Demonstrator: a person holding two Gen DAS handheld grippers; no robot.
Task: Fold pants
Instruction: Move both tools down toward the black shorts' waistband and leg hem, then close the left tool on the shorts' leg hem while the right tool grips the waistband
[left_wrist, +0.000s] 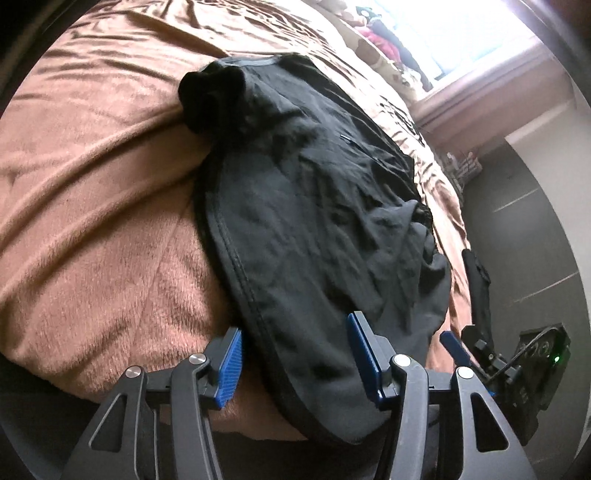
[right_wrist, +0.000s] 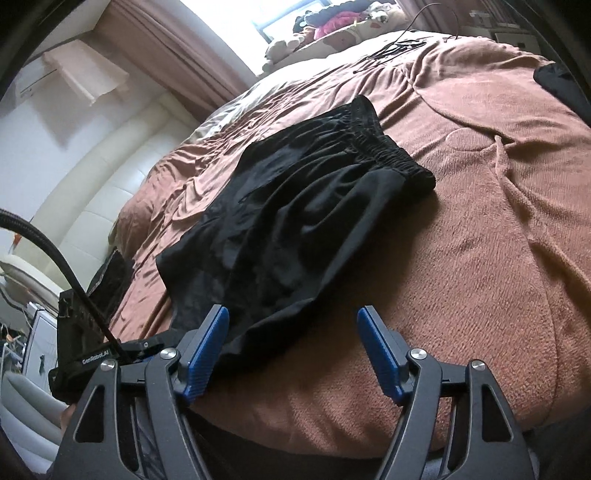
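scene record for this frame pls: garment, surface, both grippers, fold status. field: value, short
garment: black pants, elastic waistband at the far end, wrinkled
surface: brown blanket on a bed
left gripper: open, near hem edge lies between its pads, not pinched
right gripper: open, hem corner beside its left pad, not gripped
fold status: pants lie lengthwise away from both grippers; whether already halved cannot be told
background: window, stuffed toys at the bed's far end
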